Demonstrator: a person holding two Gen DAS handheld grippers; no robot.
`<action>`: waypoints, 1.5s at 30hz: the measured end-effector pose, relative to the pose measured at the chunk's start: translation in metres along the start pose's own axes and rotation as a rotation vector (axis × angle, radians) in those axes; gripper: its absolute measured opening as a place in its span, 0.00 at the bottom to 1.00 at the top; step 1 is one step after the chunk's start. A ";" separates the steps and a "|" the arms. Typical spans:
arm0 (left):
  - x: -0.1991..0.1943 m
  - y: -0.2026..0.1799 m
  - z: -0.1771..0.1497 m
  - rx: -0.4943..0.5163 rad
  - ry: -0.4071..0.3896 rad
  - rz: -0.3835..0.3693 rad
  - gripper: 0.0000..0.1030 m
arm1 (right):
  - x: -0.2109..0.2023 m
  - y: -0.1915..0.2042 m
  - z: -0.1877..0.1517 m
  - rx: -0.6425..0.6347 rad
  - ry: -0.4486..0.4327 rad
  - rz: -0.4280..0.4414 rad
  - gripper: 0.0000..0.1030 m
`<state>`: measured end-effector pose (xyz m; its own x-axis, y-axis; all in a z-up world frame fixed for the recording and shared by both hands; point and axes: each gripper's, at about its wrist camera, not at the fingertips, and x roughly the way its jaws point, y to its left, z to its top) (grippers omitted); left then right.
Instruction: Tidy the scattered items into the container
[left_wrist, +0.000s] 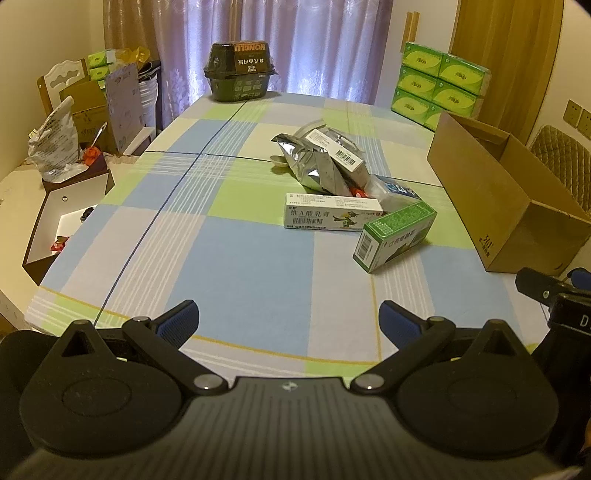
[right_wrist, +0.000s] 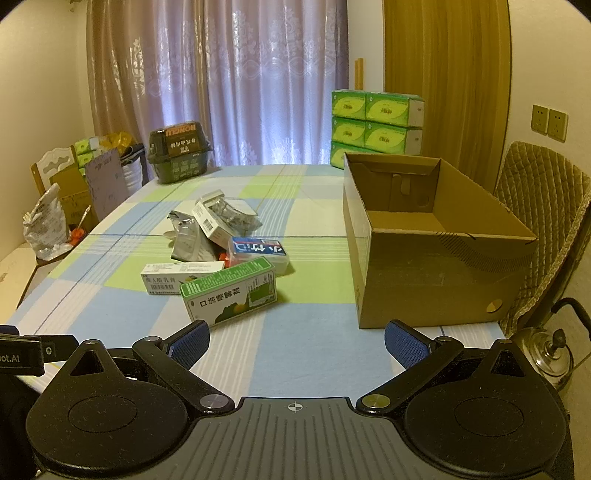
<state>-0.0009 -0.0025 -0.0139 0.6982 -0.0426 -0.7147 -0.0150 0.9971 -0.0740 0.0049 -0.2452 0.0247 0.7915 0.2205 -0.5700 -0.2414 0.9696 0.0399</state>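
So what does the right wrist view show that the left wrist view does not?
Only the right wrist view shows the inside of the cardboard box, which looks empty, and a metal kettle beside the table. Only the left wrist view shows the open white box off the table's left edge. Both show the green carton, the white tube box, the foil pouches and open fingers.

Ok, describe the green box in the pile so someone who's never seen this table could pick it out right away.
Start at the open cardboard box on the checked tablecloth; the pile lies to its left. The green box is the pile's nearest item, in front of a white tube box. It alone is green-topped, its white front showing a green picture and a barcode on the end.
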 end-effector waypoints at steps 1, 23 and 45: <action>0.000 0.000 0.000 -0.002 0.002 -0.001 0.99 | 0.000 0.000 0.000 -0.002 0.002 -0.001 1.00; 0.021 0.027 0.025 0.065 -0.050 -0.003 0.99 | 0.031 0.030 0.025 -0.086 0.026 0.110 1.00; 0.093 0.060 0.057 0.068 -0.010 0.019 0.99 | 0.176 0.087 0.031 -0.056 0.141 0.049 1.00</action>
<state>0.1036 0.0566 -0.0451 0.7057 -0.0234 -0.7082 0.0198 0.9997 -0.0132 0.1406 -0.1182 -0.0473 0.6925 0.2468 -0.6779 -0.3122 0.9496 0.0268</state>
